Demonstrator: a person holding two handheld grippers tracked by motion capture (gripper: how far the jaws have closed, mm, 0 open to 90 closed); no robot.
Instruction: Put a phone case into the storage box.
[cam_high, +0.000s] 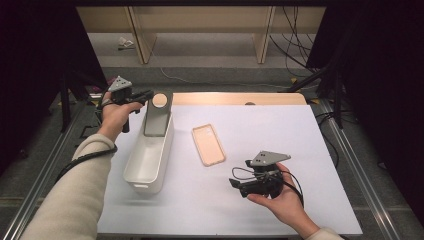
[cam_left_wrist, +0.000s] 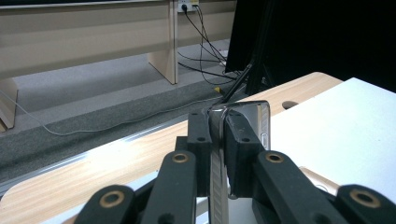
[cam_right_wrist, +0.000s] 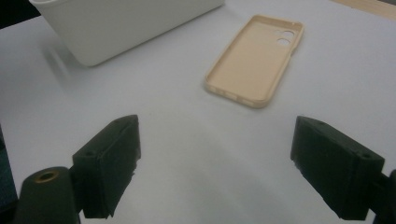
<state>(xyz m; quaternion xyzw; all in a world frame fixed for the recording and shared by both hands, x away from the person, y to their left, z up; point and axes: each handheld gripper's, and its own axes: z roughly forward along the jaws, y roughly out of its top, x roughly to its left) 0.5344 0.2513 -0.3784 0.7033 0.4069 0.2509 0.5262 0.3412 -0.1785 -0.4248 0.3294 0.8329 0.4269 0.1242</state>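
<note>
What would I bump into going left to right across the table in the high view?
left gripper holding the phone → white bin → tan phone case → right gripper

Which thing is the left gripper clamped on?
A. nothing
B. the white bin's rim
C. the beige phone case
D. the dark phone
D: the left gripper is shut on the dark phone's edge, above the white bin; the beige phone case lies free.

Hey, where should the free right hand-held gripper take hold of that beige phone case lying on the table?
Probably the phone case is best gripped across its two long raised sides, coming straight down from above. It lies flat, hollow side up, so only the thin walls offer purchase. The right hand-held gripper hangs open beside it, apart.
</note>
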